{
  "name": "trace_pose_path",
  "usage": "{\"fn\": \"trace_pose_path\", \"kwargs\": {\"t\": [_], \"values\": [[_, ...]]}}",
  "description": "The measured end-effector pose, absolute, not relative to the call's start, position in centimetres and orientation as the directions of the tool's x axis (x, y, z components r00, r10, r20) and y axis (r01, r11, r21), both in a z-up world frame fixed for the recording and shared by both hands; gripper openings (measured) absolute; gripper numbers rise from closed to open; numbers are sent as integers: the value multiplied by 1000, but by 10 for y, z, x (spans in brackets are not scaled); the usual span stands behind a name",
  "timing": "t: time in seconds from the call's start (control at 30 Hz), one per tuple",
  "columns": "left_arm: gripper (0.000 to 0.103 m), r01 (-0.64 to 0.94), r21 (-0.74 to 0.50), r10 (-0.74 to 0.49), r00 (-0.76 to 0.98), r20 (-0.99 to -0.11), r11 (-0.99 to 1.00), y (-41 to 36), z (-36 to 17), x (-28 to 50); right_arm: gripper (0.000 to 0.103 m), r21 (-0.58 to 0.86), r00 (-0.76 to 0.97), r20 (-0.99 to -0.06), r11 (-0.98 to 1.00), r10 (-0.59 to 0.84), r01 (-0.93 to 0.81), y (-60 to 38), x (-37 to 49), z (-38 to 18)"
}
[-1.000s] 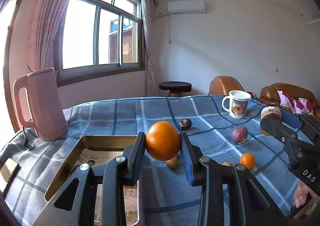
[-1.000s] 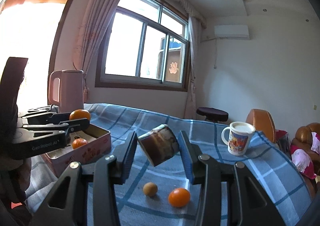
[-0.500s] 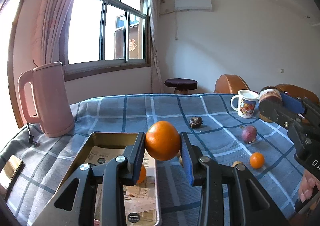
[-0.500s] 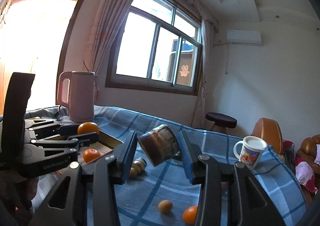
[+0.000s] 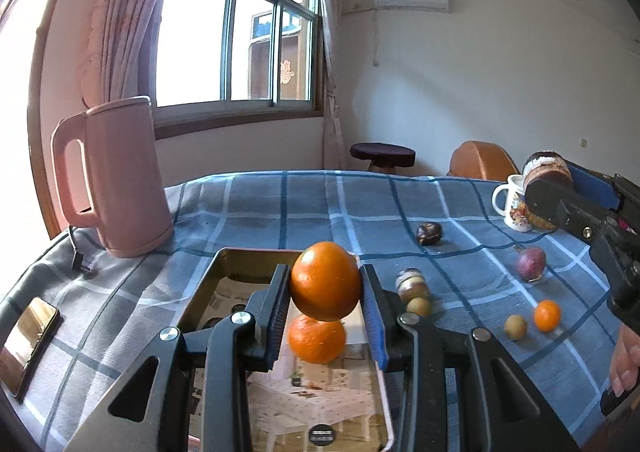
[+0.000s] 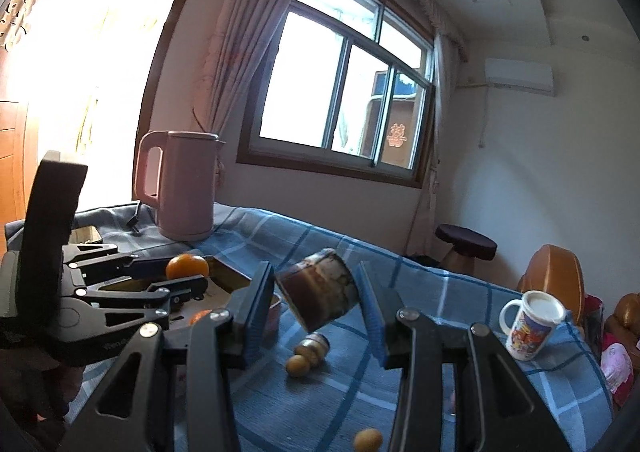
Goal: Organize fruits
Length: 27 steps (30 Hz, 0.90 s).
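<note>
Orange (image 5: pixel 325 286) clamped between left gripper (image 5: pixel 325 306) jaws, above tin (image 5: pixel 224 272)

Tin box (image 5: pixel 224 264) interior open beside one orange (image 5: pixel 317 339); kettle (image 5: pixel 116 179) blocks far-left, small jar (image 5: pixel 410 284) crowds right rim

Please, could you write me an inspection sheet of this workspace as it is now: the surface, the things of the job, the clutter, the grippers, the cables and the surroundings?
Surface: table under a blue checked cloth.
Job's things: open tin box holding one orange; held orange above it; small orange, purple fruit, dark fruit and two small yellowish fruits loose on the cloth.
Clutter: pink kettle, mug, small jar lying on its side, phone.
Grippers: left gripper shut on the held orange; right gripper shut on a brown tin, tilted.
Cables: kettle cord at the kettle base.
Surroundings: window, stool, brown armchair.
</note>
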State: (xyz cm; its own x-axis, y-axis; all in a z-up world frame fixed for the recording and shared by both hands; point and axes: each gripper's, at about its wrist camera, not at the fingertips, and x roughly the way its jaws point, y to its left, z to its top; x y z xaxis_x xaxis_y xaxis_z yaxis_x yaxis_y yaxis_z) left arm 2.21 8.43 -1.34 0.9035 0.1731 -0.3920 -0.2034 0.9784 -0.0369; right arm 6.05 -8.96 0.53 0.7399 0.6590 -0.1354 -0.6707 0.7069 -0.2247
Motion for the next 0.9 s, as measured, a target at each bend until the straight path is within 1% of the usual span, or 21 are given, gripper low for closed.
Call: {"fn": "trace_pose_path", "kwargs": {"t": [0.9], "values": [[36, -276, -49, 223, 857, -465, 960, 137, -27, 25, 45, -240, 668, -227, 624, 709, -744, -19, 66, -13]]}}
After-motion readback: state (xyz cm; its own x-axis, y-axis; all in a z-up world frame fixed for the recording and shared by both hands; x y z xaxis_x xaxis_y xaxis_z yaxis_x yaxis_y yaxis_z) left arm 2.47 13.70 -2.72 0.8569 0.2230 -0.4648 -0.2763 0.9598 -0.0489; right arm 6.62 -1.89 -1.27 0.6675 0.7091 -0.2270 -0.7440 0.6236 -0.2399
